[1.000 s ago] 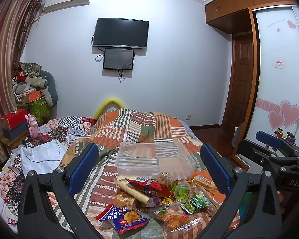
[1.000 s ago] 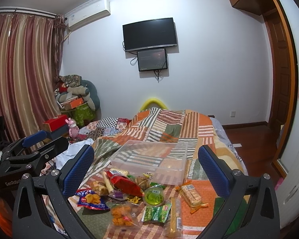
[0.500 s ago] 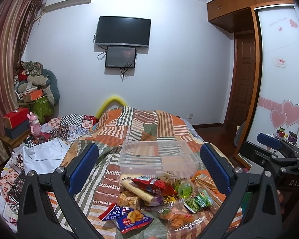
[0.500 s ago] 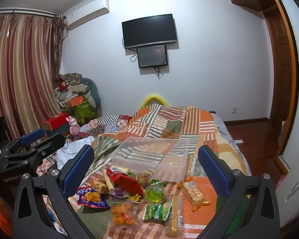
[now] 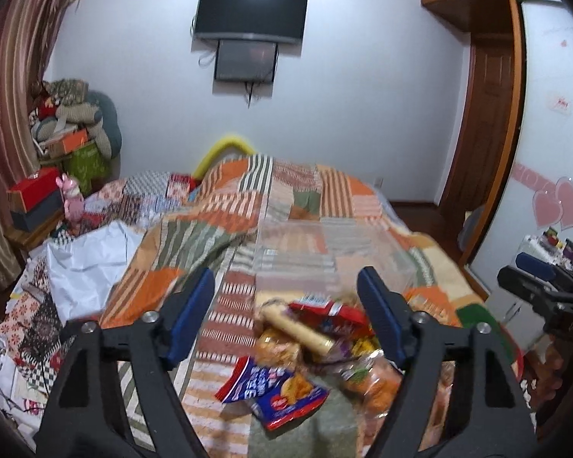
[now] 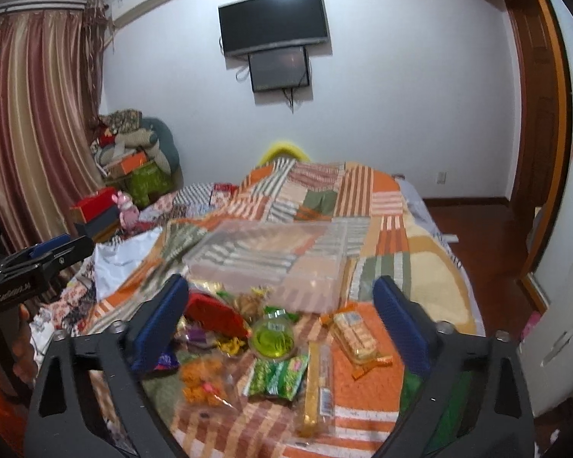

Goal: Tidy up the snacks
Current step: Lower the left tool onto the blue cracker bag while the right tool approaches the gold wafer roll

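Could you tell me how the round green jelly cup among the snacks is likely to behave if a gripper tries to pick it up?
The green jelly cup looks round and smooth, so the pads may slip. Its thin plastic probably dents under pressure. Resting on the soft quilt, it could tip when nudged.

White wall [image 5: 363, 95] with television [image 5: 250, 13]; striped curtains [image 6: 30, 122]; wooden door [image 5: 491, 114].

one clear bin [image 6: 271, 263], two tools [image 5: 286, 313]
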